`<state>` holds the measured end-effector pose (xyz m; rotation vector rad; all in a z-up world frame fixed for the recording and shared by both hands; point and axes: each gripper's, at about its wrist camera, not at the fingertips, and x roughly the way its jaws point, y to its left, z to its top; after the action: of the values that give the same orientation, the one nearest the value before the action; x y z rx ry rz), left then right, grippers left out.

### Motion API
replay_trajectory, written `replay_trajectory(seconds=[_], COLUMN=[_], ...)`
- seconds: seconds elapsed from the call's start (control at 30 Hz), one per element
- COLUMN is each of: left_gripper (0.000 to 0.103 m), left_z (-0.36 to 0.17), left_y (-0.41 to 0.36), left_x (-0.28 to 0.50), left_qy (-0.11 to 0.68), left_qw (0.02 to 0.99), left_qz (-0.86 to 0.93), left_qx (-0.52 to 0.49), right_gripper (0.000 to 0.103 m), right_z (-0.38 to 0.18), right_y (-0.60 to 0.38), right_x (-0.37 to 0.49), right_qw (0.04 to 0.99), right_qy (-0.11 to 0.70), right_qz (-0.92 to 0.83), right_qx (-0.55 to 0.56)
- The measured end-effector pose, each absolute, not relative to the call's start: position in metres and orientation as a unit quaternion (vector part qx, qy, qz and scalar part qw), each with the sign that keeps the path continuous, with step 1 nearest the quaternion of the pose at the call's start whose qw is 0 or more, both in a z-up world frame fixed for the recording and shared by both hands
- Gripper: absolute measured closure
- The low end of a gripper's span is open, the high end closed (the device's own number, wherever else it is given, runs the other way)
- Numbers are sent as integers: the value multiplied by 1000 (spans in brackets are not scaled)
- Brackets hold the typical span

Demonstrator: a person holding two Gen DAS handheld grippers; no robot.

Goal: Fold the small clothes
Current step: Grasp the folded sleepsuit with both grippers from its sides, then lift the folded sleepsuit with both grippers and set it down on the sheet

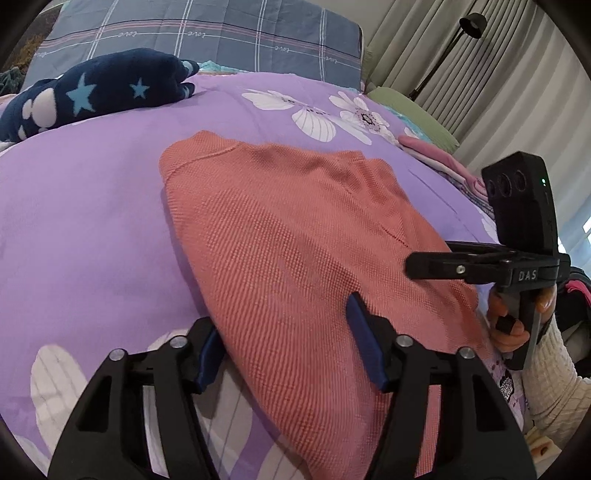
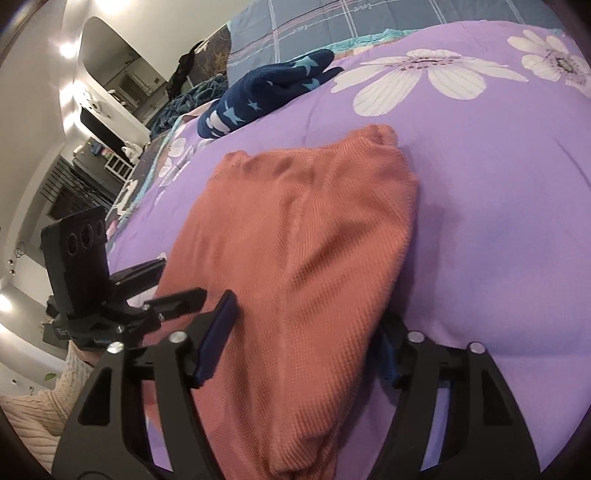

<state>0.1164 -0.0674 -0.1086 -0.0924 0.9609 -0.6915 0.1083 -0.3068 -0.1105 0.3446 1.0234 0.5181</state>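
A salmon-orange waffle-knit garment (image 1: 295, 229) lies partly folded on a bed, on a purple duvet cover (image 1: 92, 206) printed with large white flowers; all positions below are given relative to this garment. The left tongs (image 1: 291, 347) straddle its near left corner: one blue pad (image 1: 364, 343) rests on top of the knit, the other pad sits off the fabric edge over the duvet cover, and the jaws stand apart with cloth between them, with no squeeze on the cloth evident. The right tongs (image 2: 303, 332) straddle the near right corner in the same manner: the left blue pad (image 2: 218, 332) lies on or just at the knit surface, the opposite pad is mostly hidden under the garment's edge, and the jaws stand apart; whether the pads are pressing the fabric cannot be told. In the left wrist view the right tongs appear from the side at the garment's right edge, held by a hand (image 1: 513, 321) in a cream ribbed sleeve (image 1: 554, 373). Beyond the garment's far left corner, well apart, lies a navy fleece item with light blue stars (image 1: 99, 92). Beyond its far right side lies a pink folded cloth (image 1: 439, 158). At the head of the bed, behind all of this, is a grey-blue plaid quilt (image 1: 207, 33). A black floor lamp (image 1: 469, 26) stands before pale curtains (image 1: 517, 92) to the far right.
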Motion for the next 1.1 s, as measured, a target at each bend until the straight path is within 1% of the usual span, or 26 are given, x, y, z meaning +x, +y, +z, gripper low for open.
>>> replay_trajectory(seconds=[0.1,0.2,0.33,0.37,0.43,0.47,0.5,0.53,0.57,0.6,0.7,0.9,1.1], left_gripper=[50,51,54,57,66,72,76,77,78,79,80,80,80], left_z=[-108,-110,-112,-112,-109,-106,-103,-97,-91,-86,-61,-3,56], left_y=[-60,-58,-71,-72,-77,-79,-80,-81,-81,-82,-87,-105,-141], left_x=[111,115,128,130,132,131,129,126,123,121,109,99,112], left_qy=[454,458,456,456,454,450,446,438,430,422,389,322,258], left_qw=[827,822,822,822,824,829,832,837,841,844,857,875,890], left_qz=[-328,-334,-338,-338,-336,-332,-329,-328,-328,-330,-338,-359,-365], left_qx=[-49,-58,-53,-53,-46,-36,-28,-16,-10,-5,14,43,88], right_gripper=[41,41,41,41,49,60,68,71,77,79,80,80,80], right_z=[-108,-111,-118,-118,-118,-117,-116,-112,-108,-102,-79,-11,47], right_y=[-320,-324,-309,-305,-297,-294,-293,-292,-292,-291,-290,-301,-323], right_x=[97,95,116,120,130,133,135,134,131,127,109,79,81], right_qw=[822,815,812,815,822,824,824,826,831,838,863,908,938], right_qy=[486,490,491,489,487,487,488,485,479,470,436,353,293], right_qz=[244,253,262,262,250,245,242,236,232,229,218,193,160], right_qx=[171,178,173,166,155,154,159,164,162,156,134,114,97])
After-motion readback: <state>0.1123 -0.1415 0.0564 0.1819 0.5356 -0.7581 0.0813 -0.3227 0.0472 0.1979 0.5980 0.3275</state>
